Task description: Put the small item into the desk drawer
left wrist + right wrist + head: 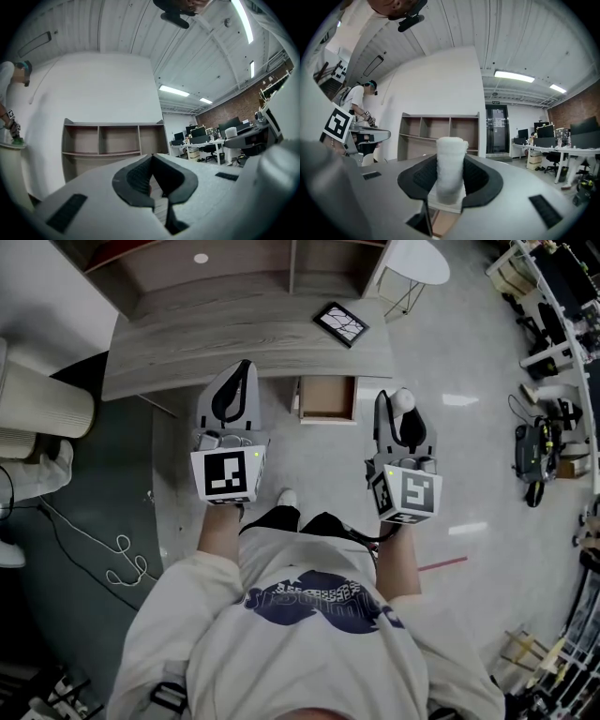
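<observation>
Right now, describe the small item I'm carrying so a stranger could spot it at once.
Start at the grey wooden desk with its drawer pulled open. Just right of the drawer, the right gripper clamps a white fluffy roll. It stands upright between the jaws, while the left gripper is shut on nothing.

Open office: rows of desks [562, 151], monitors [583, 127], swivel chairs [553, 164].

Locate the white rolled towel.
The white rolled towel stands clamped in the right hand-held gripper, at the head view's right, just right of the open desk drawer.

Left tool [244, 371] closed, right tool [391, 401] clamped.
</observation>
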A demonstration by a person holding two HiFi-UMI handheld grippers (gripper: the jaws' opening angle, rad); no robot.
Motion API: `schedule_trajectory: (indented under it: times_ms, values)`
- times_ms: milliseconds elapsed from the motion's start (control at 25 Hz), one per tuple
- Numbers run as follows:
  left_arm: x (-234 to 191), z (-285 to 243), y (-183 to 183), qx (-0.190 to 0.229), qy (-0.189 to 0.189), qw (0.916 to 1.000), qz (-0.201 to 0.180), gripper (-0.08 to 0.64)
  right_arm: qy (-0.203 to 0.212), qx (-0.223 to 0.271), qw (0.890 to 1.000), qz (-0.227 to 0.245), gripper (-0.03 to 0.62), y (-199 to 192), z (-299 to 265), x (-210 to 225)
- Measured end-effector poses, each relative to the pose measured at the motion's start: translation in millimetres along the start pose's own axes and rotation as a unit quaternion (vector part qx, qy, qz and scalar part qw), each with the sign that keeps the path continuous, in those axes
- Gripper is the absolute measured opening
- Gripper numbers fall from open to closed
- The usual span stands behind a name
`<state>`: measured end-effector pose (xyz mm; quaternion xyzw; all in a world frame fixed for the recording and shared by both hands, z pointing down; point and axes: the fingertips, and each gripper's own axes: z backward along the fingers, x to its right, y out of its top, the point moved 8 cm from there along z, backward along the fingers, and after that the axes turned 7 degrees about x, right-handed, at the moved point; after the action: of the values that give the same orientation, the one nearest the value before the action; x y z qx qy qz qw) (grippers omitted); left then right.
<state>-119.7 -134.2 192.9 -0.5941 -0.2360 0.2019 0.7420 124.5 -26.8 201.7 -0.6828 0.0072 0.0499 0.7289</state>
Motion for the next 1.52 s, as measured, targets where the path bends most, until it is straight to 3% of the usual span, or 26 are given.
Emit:
schedule_trajectory:
  times_ms: [280,640,1040,1520]
  values:
    - [9,-5,-4,-0.013,0.002,0.9999,0.004,0.008,0.014,-0.008,1.0,-0.005,0.137,-1,-10,6]
    - [37,-8,-31,-0.06,0.024,0.9979,0.001,0.009,0.062,-0.039,0.997,-0.013,0.137,-34,-26,30]
    - [46,-14,-99,-0.128,0.041,0.9909,-0.003,0.008,0.114,-0.109,0.987,0.015,0.137,-129,-73,46]
    - [46,-1,-184,-0.179,0.08,0.9804,0.019,0.009,0.195,-0.183,0.96,0.079,0.137,-241,-113,26]
